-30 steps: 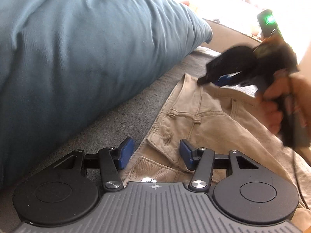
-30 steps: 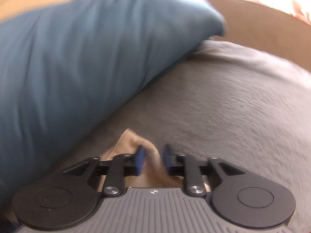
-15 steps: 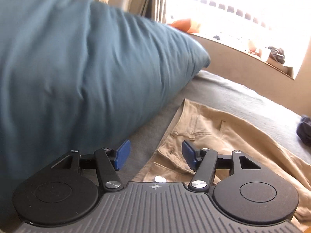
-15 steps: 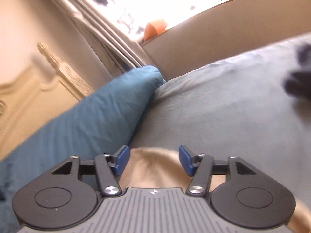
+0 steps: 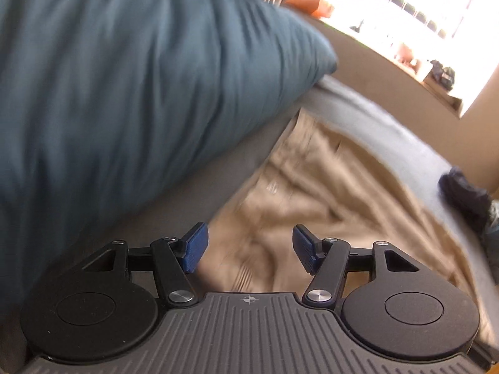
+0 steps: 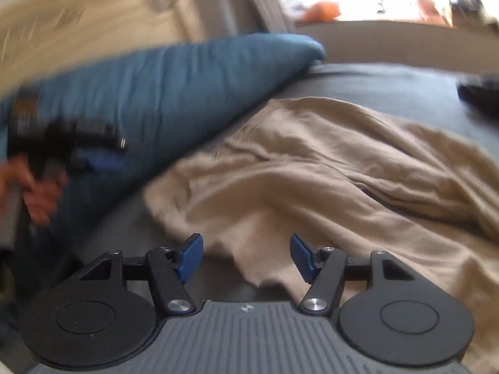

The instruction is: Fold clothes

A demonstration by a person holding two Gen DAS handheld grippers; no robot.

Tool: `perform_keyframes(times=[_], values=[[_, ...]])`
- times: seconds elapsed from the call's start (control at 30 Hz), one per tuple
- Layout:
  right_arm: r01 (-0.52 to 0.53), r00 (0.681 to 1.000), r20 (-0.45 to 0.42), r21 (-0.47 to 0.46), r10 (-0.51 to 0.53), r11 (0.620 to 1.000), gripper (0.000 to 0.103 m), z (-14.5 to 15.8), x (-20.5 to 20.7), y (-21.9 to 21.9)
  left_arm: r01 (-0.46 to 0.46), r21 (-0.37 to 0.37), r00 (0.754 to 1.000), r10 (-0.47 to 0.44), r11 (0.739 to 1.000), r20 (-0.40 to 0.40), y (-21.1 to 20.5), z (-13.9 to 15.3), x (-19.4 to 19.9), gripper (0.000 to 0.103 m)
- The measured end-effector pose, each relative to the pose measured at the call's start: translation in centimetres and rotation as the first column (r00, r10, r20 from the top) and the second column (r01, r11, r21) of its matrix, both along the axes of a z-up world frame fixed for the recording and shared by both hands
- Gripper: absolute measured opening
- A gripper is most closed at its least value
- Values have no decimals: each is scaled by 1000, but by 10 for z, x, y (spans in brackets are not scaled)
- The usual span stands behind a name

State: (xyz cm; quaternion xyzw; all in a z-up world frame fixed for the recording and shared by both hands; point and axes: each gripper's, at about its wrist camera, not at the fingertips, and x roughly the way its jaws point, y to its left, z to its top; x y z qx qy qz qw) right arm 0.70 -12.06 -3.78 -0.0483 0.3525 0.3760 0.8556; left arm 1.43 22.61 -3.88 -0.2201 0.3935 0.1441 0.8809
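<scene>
Tan trousers (image 5: 327, 187) lie crumpled on the grey bed cover (image 5: 218, 184), beside a big blue pillow (image 5: 140, 78). My left gripper (image 5: 248, 246) hovers open over the waistband end, nothing between its pads. In the right wrist view the trousers (image 6: 312, 171) spread ahead and to the right. My right gripper (image 6: 246, 254) is held above their near edge; its jaws are closing, wide apart, and pinch no cloth. The left gripper (image 6: 62, 143), blurred, shows at far left in a hand (image 6: 40, 193) against the pillow (image 6: 174, 93).
A dark garment (image 5: 467, 199) lies on the bed beyond the trousers, also at the right edge of the right wrist view (image 6: 480, 93). A beige ledge (image 5: 389, 81) runs under a bright window, with an orange thing (image 5: 305, 1) on the sill.
The right gripper let go of the tan cloth, opened and pulled well back, leaving the left view. The left gripper backed off and rose slightly. The trousers now lie more rumpled.
</scene>
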Motion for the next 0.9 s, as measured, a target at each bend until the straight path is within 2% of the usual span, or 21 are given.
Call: perform_keyframes(times=[0.07,0.13,0.33,0.47,0.57,0.67,0.7,0.73,0.77,0.8,0.9], values=[[-42,993,107,-127,56,991,63,-10,-19,21,10,-30,999,-12,1000,-53,-2,-22,-6,60],[-58,983,159,-226,95,972,57,-22,-29,35,11,-84,996,-18,996,-88,-1,-41,-11,60],[-54,966,223,-331,134,942,56,-44,-40,49,-56,-156,998,51,986,-39,10,-65,-17,59],[-58,942,281,-401,184,914,52,-55,-44,63,-92,-217,996,87,972,-32,21,-75,-16,50],[-51,906,350,-468,238,882,51,-64,-48,75,-78,-200,997,79,977,-3,21,-77,-15,43],[-81,897,337,-509,285,857,50,-74,-48,85,-70,-163,997,73,984,16,17,-78,-12,33],[-88,900,328,-511,289,855,43,-77,-47,86,-68,-151,997,72,986,23,15,-78,-12,28],[-96,902,318,-512,293,853,28,-79,-46,88,-69,-141,997,73,988,26,14,-78,-10,23],[-104,904,309,-514,297,851,20,-81,-45,89,-74,-137,996,79,988,30,13,-78,-9,18],[-112,906,299,-515,301,850,2,-83,-44,91,-80,-135,996,86,988,35,14,-76,-9,10],[-123,915,296,-441,273,889,0,-66,-42,84,-104,-119,992,111,987,57,17,-68,-11,7]])
